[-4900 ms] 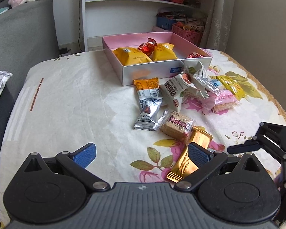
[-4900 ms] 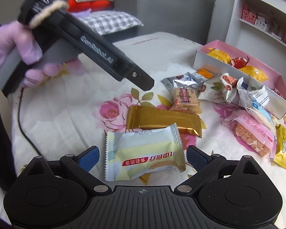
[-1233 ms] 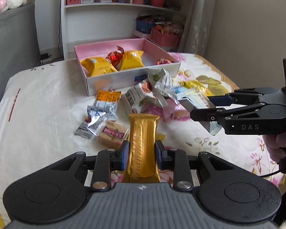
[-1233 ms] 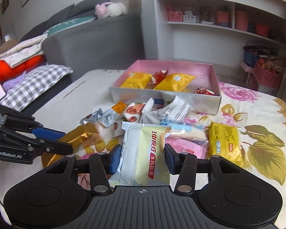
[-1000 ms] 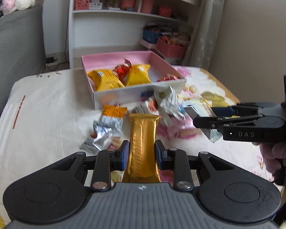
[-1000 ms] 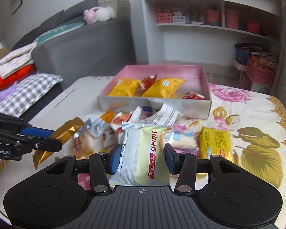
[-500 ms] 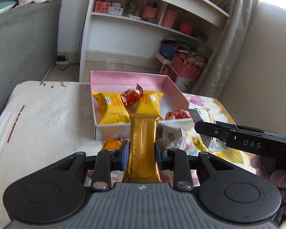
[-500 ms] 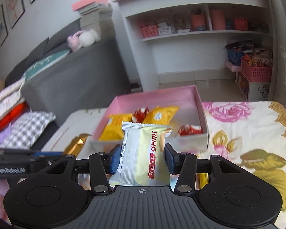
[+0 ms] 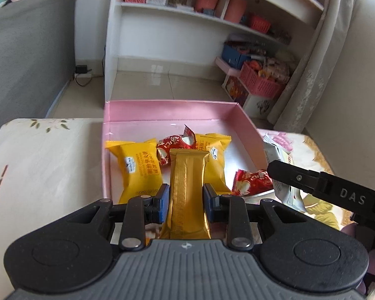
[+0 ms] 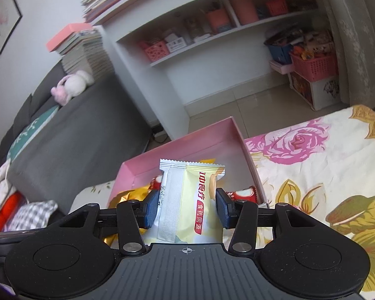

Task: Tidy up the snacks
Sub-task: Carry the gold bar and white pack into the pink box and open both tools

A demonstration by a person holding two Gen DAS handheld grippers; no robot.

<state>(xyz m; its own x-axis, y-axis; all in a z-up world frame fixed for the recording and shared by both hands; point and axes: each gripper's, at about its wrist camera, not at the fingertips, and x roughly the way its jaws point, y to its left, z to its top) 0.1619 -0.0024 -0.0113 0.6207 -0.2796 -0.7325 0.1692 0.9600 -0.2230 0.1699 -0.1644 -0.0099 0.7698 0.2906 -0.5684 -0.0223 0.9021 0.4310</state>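
Left tongs (image 9: 184, 200) pinching long gold foil bar (image 9: 187, 195), right tongs (image 10: 187, 210) pinching pale yellow plastic packet (image 10: 190, 200); best lowered into bare corners of shallow pink cardboard box (image 9: 172, 111) before letting go.

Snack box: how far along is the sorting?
Done: two yellow packets and two red candies lie in the pink box. In hand: left gripper holds a gold bar, right gripper a pale-yellow packet, both at the box. Left: release them; other remaining snacks are not visible.
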